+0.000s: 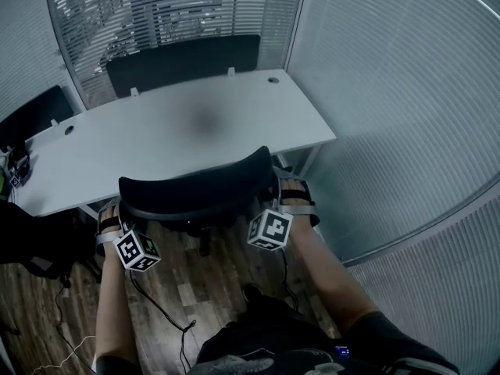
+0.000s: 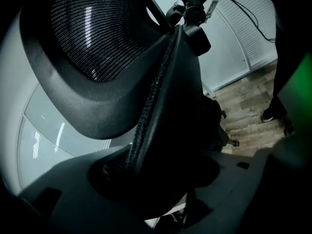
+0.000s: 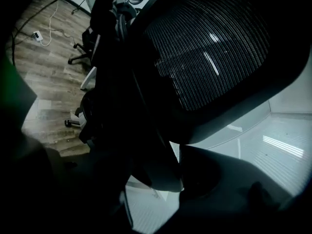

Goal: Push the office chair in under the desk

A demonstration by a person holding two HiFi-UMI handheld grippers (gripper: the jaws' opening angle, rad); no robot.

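The black mesh-backed office chair (image 1: 195, 190) stands against the near edge of the white desk (image 1: 156, 127), its seat hidden below. My left gripper (image 1: 109, 211) is at the left end of the backrest's top rim and my right gripper (image 1: 287, 187) at the right end. In the left gripper view the backrest's edge (image 2: 161, 96) runs between the wide-set jaws of the left gripper (image 2: 161, 182), which look open around it. In the right gripper view the backrest frame (image 3: 161, 145) sits between the jaws of the right gripper (image 3: 146, 184) and meets the right one.
A second black chair (image 1: 183, 61) stands behind the desk and another (image 1: 31, 112) at the far left. Glass walls with blinds (image 1: 391, 92) close in the right side. Cables (image 1: 160, 307) trail over the wooden floor. Small items (image 1: 16, 166) lie at the desk's left end.
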